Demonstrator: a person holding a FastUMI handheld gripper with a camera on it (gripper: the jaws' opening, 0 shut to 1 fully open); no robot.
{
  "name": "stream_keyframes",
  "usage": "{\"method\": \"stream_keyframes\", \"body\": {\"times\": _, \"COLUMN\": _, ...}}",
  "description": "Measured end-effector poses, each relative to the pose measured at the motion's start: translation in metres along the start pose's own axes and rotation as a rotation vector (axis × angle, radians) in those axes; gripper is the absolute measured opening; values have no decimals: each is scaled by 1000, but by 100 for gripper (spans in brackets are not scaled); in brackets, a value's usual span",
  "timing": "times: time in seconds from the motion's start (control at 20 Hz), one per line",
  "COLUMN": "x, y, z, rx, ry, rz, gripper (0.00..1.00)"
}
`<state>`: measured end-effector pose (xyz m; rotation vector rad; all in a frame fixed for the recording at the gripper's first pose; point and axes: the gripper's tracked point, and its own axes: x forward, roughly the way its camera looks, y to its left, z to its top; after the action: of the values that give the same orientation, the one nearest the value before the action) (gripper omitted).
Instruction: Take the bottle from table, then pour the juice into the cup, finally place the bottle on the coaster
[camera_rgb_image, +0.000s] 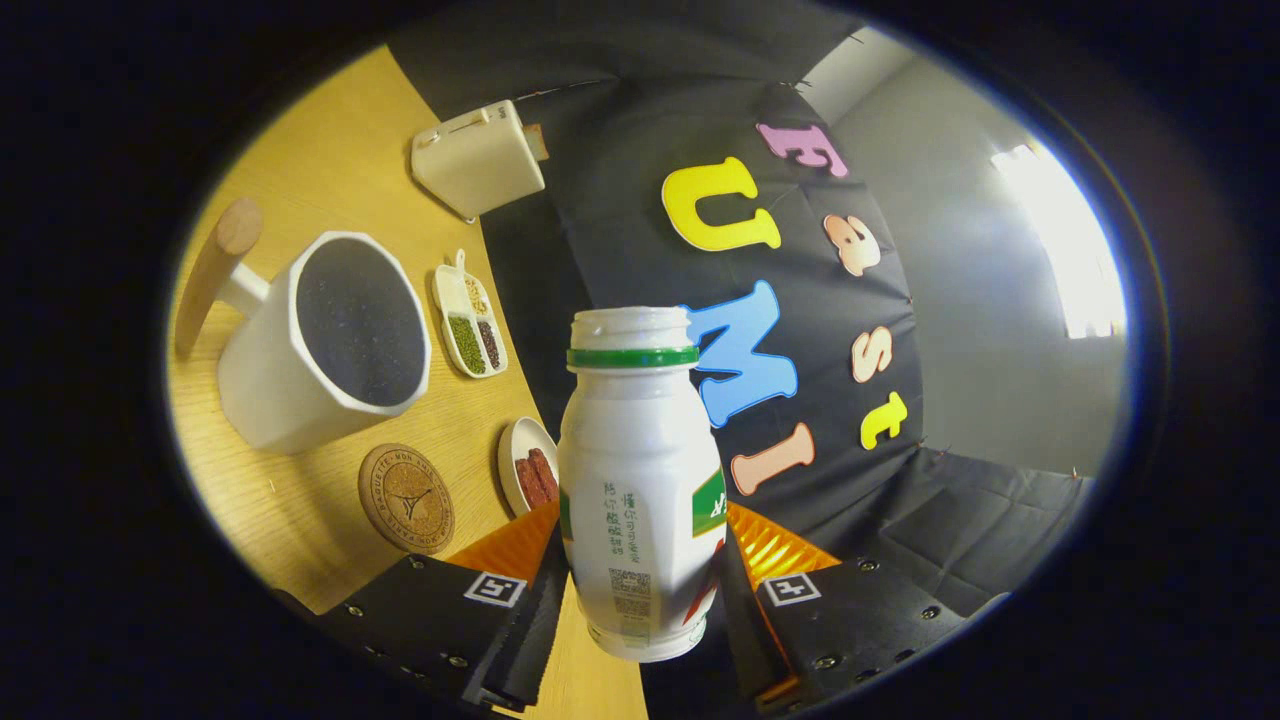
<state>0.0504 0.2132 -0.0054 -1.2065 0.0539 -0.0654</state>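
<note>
Between the tool's (640, 600) fingers sits a white plastic bottle w/ green neck ring and green label (640, 480), both fingers pressed on its sides, cap off; bottle is lifted clear of the light wooden desk (300, 130); beyond the fingers, a round cork coaster (406, 499) lies near a white faceted cup w/ wooden handle (320, 340); cup looks dark inside; small white dish w/ red pieces (528, 466) just beside coaster; divided white tray w/ beans (468, 322) beside cup; cream boxy appliance (480, 160) farther back.
</note>
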Motion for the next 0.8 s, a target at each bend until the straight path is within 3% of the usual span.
{"method": "stream_keyframes", "body": {"times": 0.8, "x": 6, "y": 3, "z": 13, "rx": -290, "ry": -25, "rz": -83, "gripper": 71}}
